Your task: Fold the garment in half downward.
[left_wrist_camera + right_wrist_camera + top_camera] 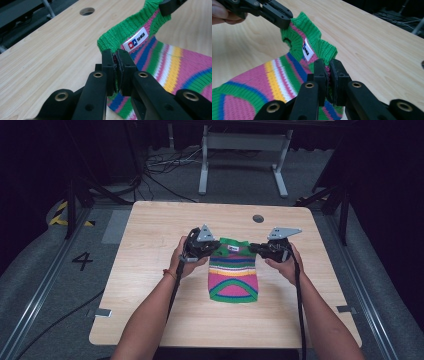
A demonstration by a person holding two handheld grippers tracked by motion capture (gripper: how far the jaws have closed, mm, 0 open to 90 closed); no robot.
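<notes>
A small striped knit sweater [233, 275] in green, pink, blue, yellow and white lies on the wooden table [150, 235]. My left gripper [216, 246] is shut on the sweater's left shoulder beside the green collar [125, 31]. My right gripper [253, 248] is shut on the right shoulder. In the left gripper view my gripper [116, 56] pinches the knit just below the white label [137, 40], and the other gripper's jaw tip shows at the top right. In the right gripper view my gripper [328, 65] clamps the fabric beside the collar [312, 32] and label [307, 50].
A round cable hole [258, 218] sits in the table's far right part. Beyond the table stands a white metal frame [242, 150] with cables on the floor. A floor mark "4" [82, 260] lies at the left.
</notes>
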